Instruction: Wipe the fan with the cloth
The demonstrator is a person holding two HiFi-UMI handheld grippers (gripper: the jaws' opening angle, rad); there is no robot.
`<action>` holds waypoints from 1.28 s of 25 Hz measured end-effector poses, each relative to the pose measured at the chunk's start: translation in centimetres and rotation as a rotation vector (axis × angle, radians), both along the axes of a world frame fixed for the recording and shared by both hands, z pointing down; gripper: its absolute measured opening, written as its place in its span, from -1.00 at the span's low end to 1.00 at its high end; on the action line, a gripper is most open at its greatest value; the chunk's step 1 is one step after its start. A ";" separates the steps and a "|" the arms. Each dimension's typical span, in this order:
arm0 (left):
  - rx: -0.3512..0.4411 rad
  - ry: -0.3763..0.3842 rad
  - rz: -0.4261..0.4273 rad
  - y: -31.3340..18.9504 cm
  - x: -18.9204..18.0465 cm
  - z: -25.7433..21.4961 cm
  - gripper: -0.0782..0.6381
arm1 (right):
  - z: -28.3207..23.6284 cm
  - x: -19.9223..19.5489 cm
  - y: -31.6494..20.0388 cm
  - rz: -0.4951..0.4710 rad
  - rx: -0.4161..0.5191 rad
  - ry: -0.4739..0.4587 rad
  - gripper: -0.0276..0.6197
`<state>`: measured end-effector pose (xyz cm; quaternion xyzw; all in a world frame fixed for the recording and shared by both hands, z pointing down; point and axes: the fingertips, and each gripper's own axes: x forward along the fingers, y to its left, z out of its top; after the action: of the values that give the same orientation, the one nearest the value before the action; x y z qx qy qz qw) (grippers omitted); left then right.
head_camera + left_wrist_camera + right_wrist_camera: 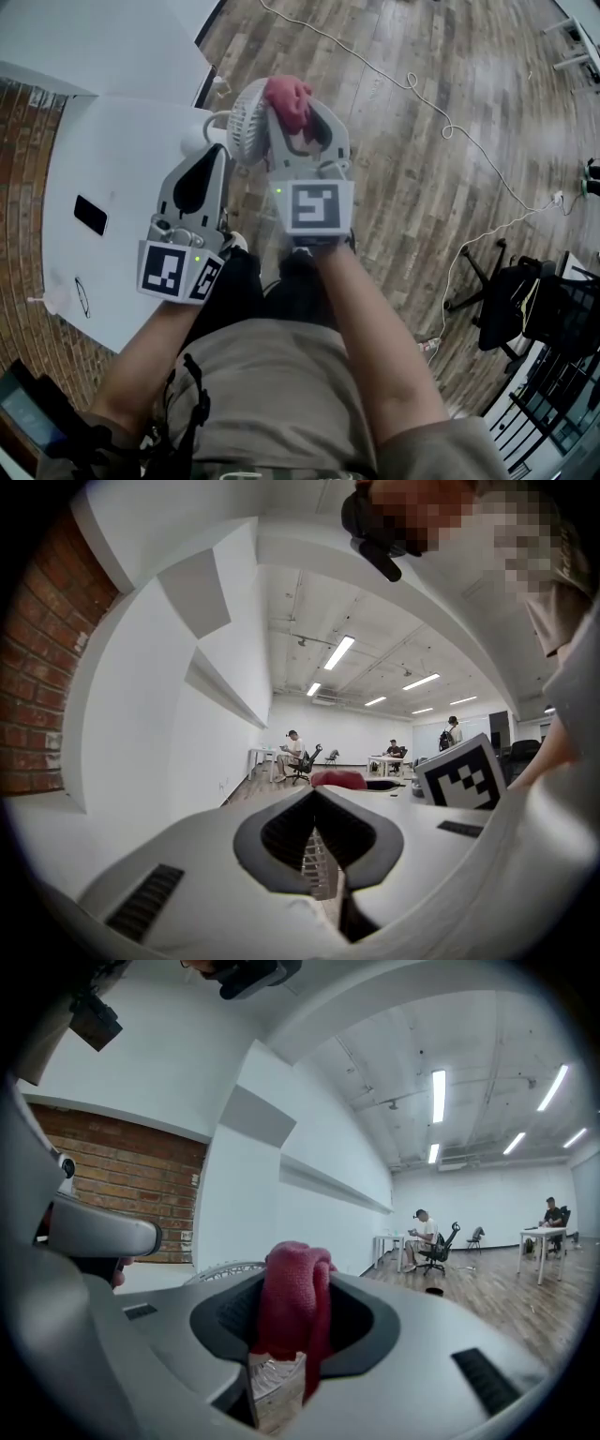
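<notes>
Head view: right gripper (302, 120) level, jaws clamped on cloth (288, 97) beside fan (247, 124); left gripper (214, 156) jaws together.

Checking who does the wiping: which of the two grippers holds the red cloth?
The right gripper, jaws clamped on the red cloth; the left gripper has its jaws shut, with no cloth.

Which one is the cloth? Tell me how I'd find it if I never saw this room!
Start at the white table on the left of the head view; by its corner is a round white fan. Right beside the fan, the right gripper pinches a bunched-up cloth in its jaws. It is the only soft, pinkish-red thing among white and grey ones.
</notes>
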<state>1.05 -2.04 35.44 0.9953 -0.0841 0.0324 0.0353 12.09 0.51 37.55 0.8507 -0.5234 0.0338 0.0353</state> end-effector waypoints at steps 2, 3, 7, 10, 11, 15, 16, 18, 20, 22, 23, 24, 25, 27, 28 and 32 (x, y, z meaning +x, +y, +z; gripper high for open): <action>-0.001 -0.003 -0.006 -0.2 0.1 0.0 -0.78 | 0.0 0.3 -0.1 -0.005 -0.004 -0.002 -0.38; -0.003 -0.004 -0.010 -0.2 0.1 0.1 -0.78 | 0.1 0.4 -0.2 -0.009 -0.008 -0.002 -0.38; -0.004 -0.005 -0.023 -0.4 0.0 0.2 -0.78 | 0.5 1.0 -0.5 -0.026 -0.018 -0.011 -0.38; -0.005 -0.005 -0.039 -0.5 0.1 0.2 -0.78 | 1.0 1.4 -0.5 -0.037 -0.035 -0.010 -0.38; -0.004 -0.005 -0.045 -0.4 0.1 0.1 -0.78 | 1.1 1.5 -0.5 -0.040 -0.036 -0.013 -0.38; -0.002 -0.006 -0.063 -0.3 0.3 0.1 -0.78 | 1.5 2.0 -0.4 -0.051 -0.035 -0.019 -0.38; -0.004 -0.006 -0.068 -0.3 0.4 0.1 -0.78 | 1.6 2.1 -0.5 -0.052 -0.038 -0.016 -0.38; -0.007 -0.005 -0.079 -0.5 0.3 0.2 -0.78 | 1.7 2.1 -0.6 -0.054 -0.039 -0.010 -0.38; -0.007 -0.004 -0.087 -0.6 0.3 0.3 -0.78 | 1.9 2.0 -0.7 -0.059 -0.041 -0.007 -0.38; -0.002 -0.002 -0.088 -0.6 0.5 0.2 -0.78 | 2.3 2.0 -0.6 -0.062 -0.049 -0.010 -0.38; 0.000 0.000 -0.087 -0.6 0.6 0.2 -0.78 | 2.5 2.1 -0.5 -0.063 -0.054 -0.012 -0.38; 0.002 0.001 -0.086 -0.6 0.8 0.1 -0.78 | 2.7 2.1 -0.4 -0.063 -0.059 -0.014 -0.38; 0.003 0.000 -0.086 -0.6 0.9 0.1 -0.78 | 3.0 2.2 -0.4 -0.065 -0.063 -0.017 -0.38; 0.005 -0.002 -0.087 -0.6 0.9 0.1 -0.78 | 3.3 2.2 -0.3 -0.070 -0.068 -0.021 -0.38; 0.007 -0.003 -0.087 -0.6 0.9 0.0 -0.78 | 3.5 2.2 -0.3 -0.071 -0.070 -0.023 -0.38; 0.012 -0.010 -0.092 -0.8 0.8 0.0 -0.78 | 4.3 2.0 -0.1 -0.074 -0.079 -0.035 -0.38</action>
<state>1.80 -2.81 35.48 0.9904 -0.1303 0.0354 0.0301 14.13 0.42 41.86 0.8280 -0.5533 0.0678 0.0609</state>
